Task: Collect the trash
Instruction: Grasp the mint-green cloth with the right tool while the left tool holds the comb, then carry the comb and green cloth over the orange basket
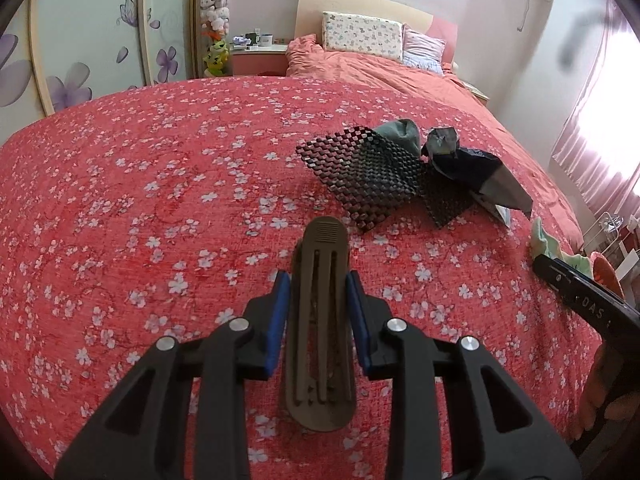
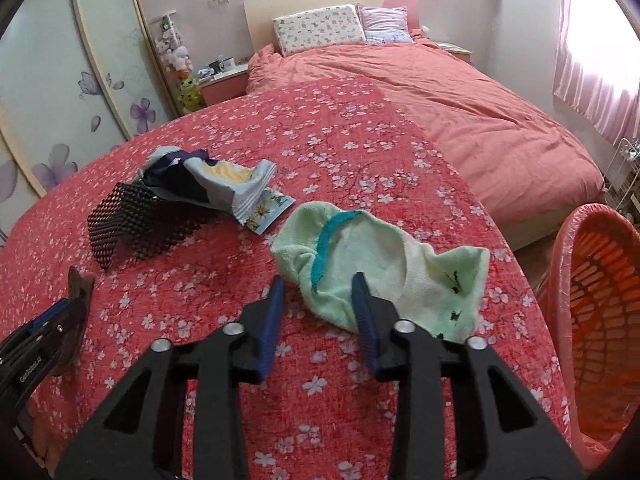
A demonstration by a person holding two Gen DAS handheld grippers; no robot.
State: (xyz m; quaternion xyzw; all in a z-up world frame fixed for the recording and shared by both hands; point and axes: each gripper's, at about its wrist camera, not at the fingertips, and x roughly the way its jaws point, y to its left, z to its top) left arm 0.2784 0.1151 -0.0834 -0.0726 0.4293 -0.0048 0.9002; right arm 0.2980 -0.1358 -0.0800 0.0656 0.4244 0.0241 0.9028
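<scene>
Brown ribbed plastic clip (image 1: 320,320) clamped lengthwise in left tool (image 1: 318,288), carried above bed (image 1: 140,200). Right tool (image 2: 320,292) parted, unclamped, astride edge of pale green sock (image 2: 376,272) near bed's right edge, likely next pickup for orange mesh basket (image 2: 600,300) beside bed.

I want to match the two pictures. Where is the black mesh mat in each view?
Left wrist view: the black mesh mat lies right of centre on the bedspread, beyond the left gripper.
Right wrist view: the mat lies at the left, middle height.
Shared landmark: the patterned white pillow at the headboard.
</scene>
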